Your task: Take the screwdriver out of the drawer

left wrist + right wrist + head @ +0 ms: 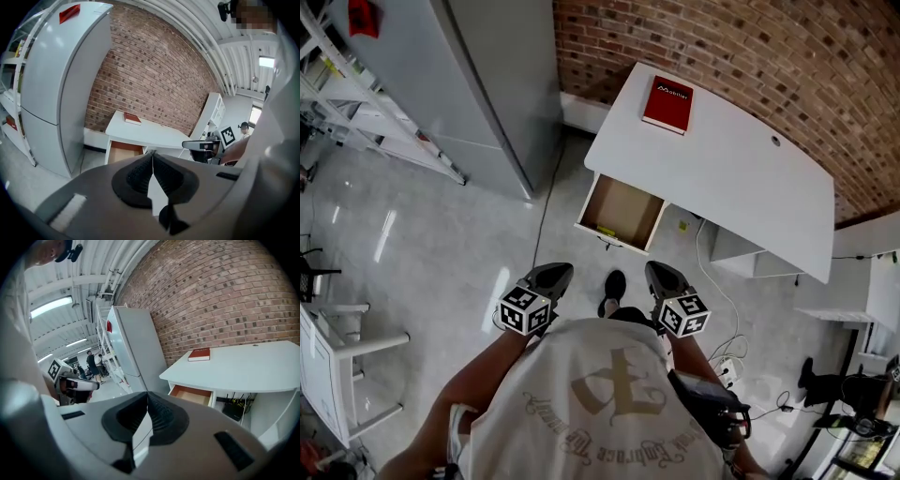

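Note:
An open wooden drawer (621,210) sticks out of the white desk (722,173). A small yellow-green item (607,231) lies near the drawer's front wall; it is too small to tell what it is. My left gripper (553,274) and right gripper (663,274) hover side by side in front of my chest, well short of the drawer. Both are shut with nothing between the pads. The drawer (124,152) shows beyond the closed left gripper (152,156). In the right gripper view, the drawer (192,394) lies ahead of the shut right gripper (147,394).
A red book (667,103) lies on the desk's far left corner. A grey fridge (502,84) stands left of the desk, with shelving (356,103) beyond it. Cables and a power strip (727,366) lie on the floor at right. A brick wall backs the desk.

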The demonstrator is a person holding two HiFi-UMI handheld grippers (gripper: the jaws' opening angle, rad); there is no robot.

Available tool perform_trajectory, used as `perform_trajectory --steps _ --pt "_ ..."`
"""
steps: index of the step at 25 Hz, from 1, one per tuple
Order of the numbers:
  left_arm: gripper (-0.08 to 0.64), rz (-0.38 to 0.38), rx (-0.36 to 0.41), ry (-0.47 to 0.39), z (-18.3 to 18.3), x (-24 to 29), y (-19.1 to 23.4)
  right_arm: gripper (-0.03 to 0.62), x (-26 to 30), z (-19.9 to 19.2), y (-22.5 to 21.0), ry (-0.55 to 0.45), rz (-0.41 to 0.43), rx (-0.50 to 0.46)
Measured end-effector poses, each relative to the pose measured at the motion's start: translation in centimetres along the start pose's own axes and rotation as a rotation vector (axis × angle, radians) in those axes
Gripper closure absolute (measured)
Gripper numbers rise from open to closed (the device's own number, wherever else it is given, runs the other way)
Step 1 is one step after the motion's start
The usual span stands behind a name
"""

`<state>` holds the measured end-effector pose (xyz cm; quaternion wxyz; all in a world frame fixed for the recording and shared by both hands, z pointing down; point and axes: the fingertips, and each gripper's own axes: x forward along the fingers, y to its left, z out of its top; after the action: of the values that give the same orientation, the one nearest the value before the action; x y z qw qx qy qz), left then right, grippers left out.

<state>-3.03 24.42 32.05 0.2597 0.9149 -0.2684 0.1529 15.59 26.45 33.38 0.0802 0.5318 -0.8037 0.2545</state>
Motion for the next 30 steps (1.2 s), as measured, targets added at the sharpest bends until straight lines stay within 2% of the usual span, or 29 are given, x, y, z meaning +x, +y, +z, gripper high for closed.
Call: perform_trajectory --steps 6,13,20,25,30 --pt "0.551 0.009 0.005 0.04 2.1 4.3 0.4 0.586 2.3 -0.1 -3.8 0.036 0.044 0.033" --pt "0.551 0.091 -0.013 0.048 4.3 7.0 2.0 0.586 5.4 0.7 -6.9 0.081 0.12 0.018" --pt "0.551 0.202 -0.042 0.001 6.2 7.9 3.8 0.586 8.3 3.3 -9.3 0.112 0.219 -0.041" --pt "0.551 0.275 -0.09 -0.008 5.6 7.5 4.9 0.586 10.1 3.3 -9.6 0.162 0.273 -0.072" --pt "0.551 0.294 -0.118 0.004 4.8 7.7 5.0 0.586 11.8 2.0 -8.9 0.225 0.325 -0.094"
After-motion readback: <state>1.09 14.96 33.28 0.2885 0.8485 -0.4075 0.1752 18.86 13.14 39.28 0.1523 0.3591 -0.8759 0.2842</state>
